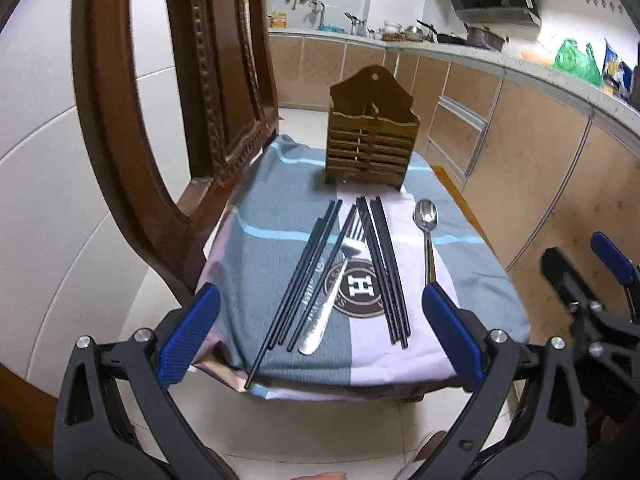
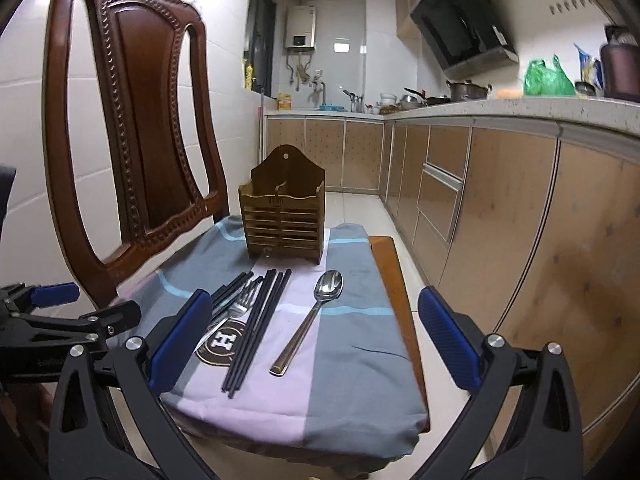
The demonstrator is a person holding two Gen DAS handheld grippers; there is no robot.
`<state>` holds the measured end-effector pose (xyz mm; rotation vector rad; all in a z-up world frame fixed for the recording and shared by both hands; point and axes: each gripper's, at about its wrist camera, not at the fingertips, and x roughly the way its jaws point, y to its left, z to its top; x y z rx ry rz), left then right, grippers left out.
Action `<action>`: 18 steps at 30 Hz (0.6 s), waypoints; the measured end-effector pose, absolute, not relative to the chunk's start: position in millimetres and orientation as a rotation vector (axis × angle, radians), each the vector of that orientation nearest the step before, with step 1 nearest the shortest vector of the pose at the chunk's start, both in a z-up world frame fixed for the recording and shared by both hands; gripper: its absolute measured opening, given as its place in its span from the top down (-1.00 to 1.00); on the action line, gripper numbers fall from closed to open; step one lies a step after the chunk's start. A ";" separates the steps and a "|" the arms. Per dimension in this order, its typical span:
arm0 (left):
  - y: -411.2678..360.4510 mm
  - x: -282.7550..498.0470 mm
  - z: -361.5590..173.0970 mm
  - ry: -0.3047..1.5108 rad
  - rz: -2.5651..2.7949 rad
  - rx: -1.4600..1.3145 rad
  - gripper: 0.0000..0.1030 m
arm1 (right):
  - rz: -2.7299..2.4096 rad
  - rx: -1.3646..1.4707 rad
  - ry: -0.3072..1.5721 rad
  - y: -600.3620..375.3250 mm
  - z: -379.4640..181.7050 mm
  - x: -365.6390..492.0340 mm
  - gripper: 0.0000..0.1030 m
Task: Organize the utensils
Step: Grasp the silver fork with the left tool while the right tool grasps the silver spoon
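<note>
Status: nothing has been sorted yet. The wooden utensil holder (image 2: 282, 220) stands upright at the far end of the cloth-covered chair seat (image 2: 352, 360), and as far as both views show, its two slatted compartments hold nothing; no handle rises above the rim.

All utensils lie flat on the cloth in front of the holder. The black chopsticks (image 1: 384, 264) lie in two loose groups, one left of the fork (image 1: 340, 276) and one right of it, with the fork partly overlapped by a stick. The spoon (image 2: 312, 316) lies apart on the right, bowl toward the holder, clear of the rest.

Your left gripper (image 1: 320, 348) hangs above the near edge of the seat with its blue pads spread wide, holding nothing. Your right gripper (image 2: 316, 344) is likewise spread and empty, framing the spoon and the right chopstick group.

Remaining: every item. In my judgement the spoon is the easiest first pick; the crossed chopsticks and fork need separating.
</note>
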<state>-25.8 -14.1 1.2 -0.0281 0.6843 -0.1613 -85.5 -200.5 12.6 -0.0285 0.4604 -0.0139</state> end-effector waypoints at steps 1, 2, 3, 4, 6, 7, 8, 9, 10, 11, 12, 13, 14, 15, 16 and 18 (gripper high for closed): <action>-17.0 -25.3 0.4 0.691 -0.165 -0.007 -0.93 | -0.013 -0.016 0.492 -204.0 10.5 -82.2 -0.95; -19.1 -24.6 -1.5 0.702 -0.175 0.003 -0.93 | -0.013 0.001 0.504 -207.9 9.9 -81.6 -0.95; -21.7 -23.7 -3.3 0.711 -0.181 0.014 -0.93 | -0.010 0.032 0.521 -214.0 10.6 -80.4 -0.95; -24.0 -22.8 -3.7 0.709 -0.167 0.033 -0.93 | -0.004 0.049 0.530 -216.5 10.9 -80.3 -0.95; -28.9 -21.3 1.0 0.687 -0.156 0.061 -0.93 | 0.010 0.093 0.539 -226.5 15.7 -79.4 -0.95; -30.5 -18.7 2.9 0.689 -0.166 0.058 -0.93 | 0.015 0.100 0.537 -229.1 17.4 -78.9 -0.95; -32.0 -14.4 3.9 0.702 -0.173 0.054 -0.93 | 0.019 0.106 0.533 -233.2 19.9 -77.2 -0.95; -34.8 -7.8 4.4 0.717 -0.191 0.054 -0.93 | 0.023 0.110 0.541 -238.4 22.2 -71.9 -0.95; -37.4 -0.3 4.3 0.720 -0.211 0.060 -0.93 | 0.031 0.117 0.553 -242.6 23.6 -67.2 -0.95; -38.8 4.0 4.2 0.721 -0.214 0.069 -0.93 | 0.054 0.128 0.577 -247.1 24.8 -58.5 -0.95; -41.4 12.4 4.2 0.734 -0.223 0.081 -0.93 | 0.075 0.142 0.596 -250.2 26.3 -51.2 -0.95; -43.0 19.3 5.7 0.748 -0.240 0.079 -0.93 | 0.114 0.171 0.611 -257.9 30.4 -38.0 -0.95; -44.7 27.4 11.4 0.747 -0.269 0.070 -0.92 | 0.140 0.184 0.614 -262.8 33.9 -28.7 -0.95; -46.2 31.4 17.3 0.728 -0.285 0.067 -0.92 | 0.161 0.187 0.612 -266.8 37.0 -21.0 -0.95; -49.2 37.0 24.8 0.698 -0.296 0.072 -0.92 | 0.184 0.183 0.612 -272.3 41.5 -6.4 -0.94; -58.3 51.7 40.1 0.631 -0.313 0.107 -0.85 | 0.211 0.178 0.629 -281.1 44.9 20.4 -0.80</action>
